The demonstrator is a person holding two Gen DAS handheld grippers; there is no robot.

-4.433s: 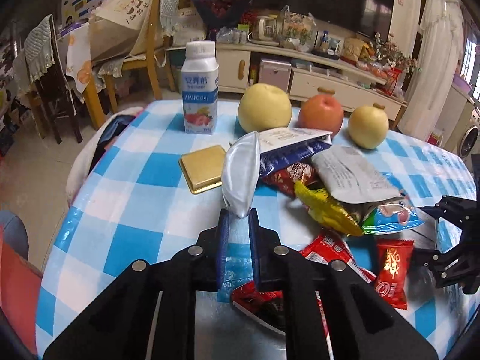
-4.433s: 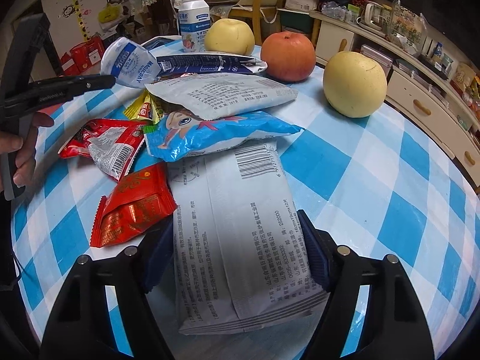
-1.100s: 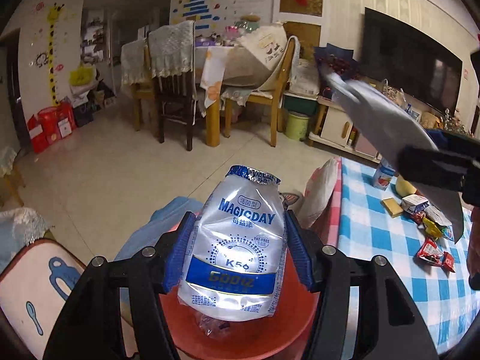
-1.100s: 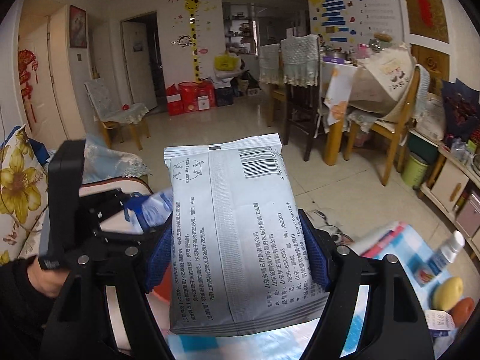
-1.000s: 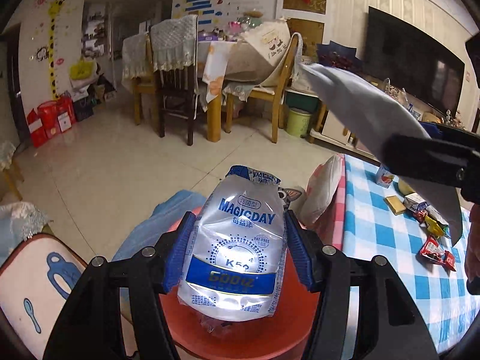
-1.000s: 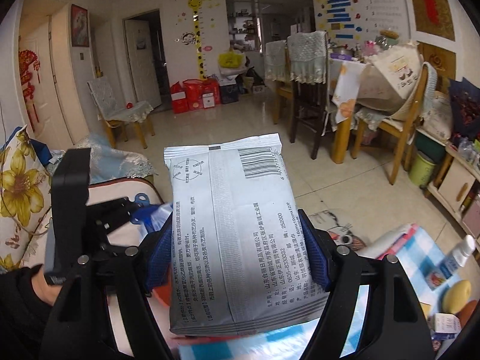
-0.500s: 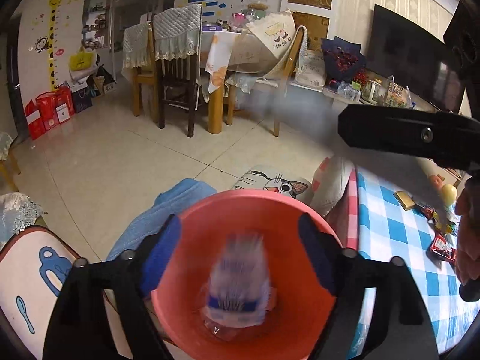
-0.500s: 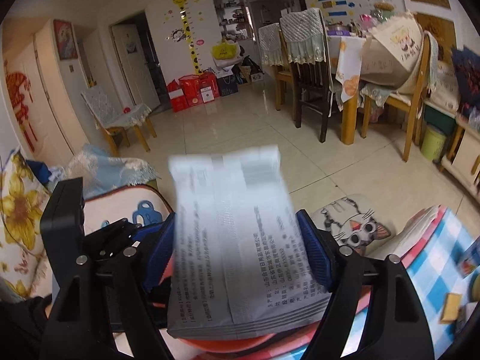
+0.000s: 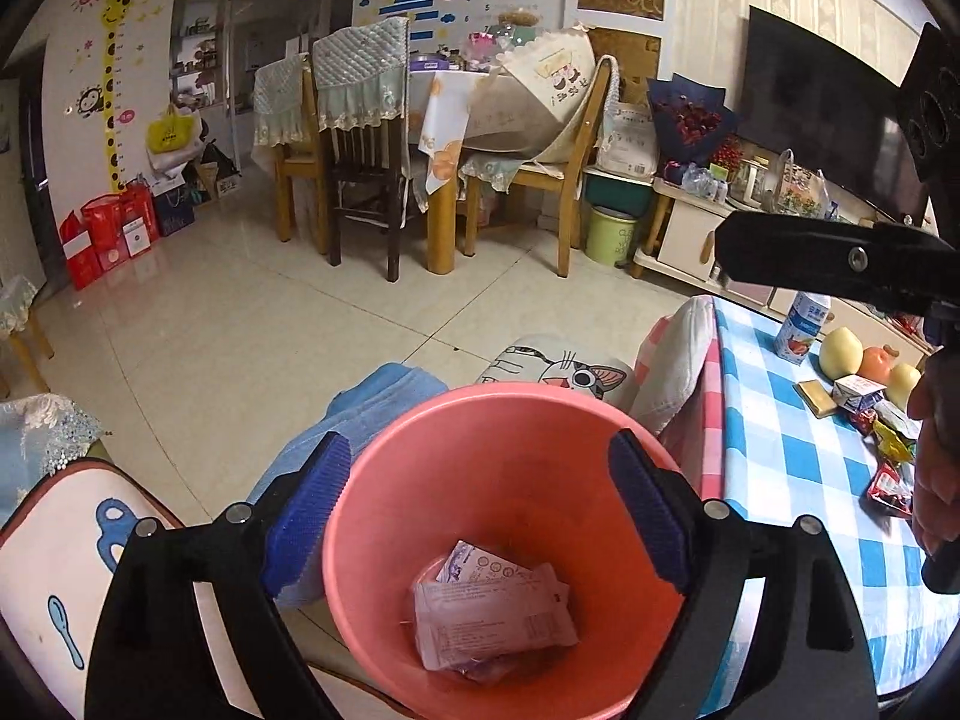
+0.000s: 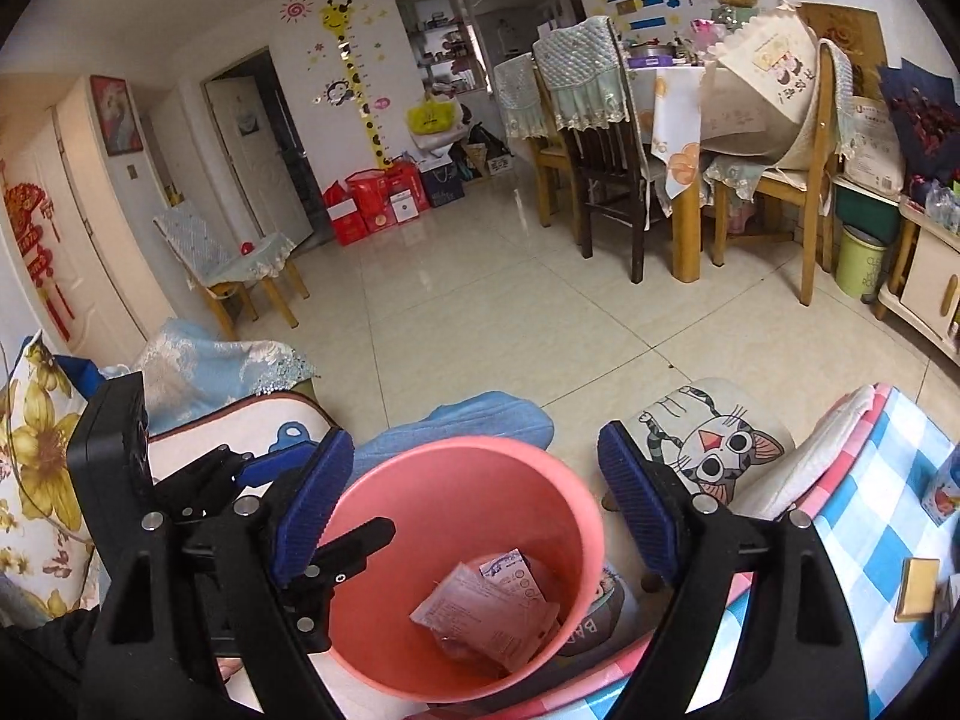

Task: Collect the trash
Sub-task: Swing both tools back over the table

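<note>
At bottom of pink bin [image 9: 384, 546]: pale crumpled wrappers [image 9: 492, 618]. Both grippers' fingers [image 9: 306, 510] just spread wide, empty.

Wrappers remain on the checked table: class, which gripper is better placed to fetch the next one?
Probably the right gripper: it hangs on the table side of the pink bin, nearer the wrappers. Both grippers are open and empty.
</note>
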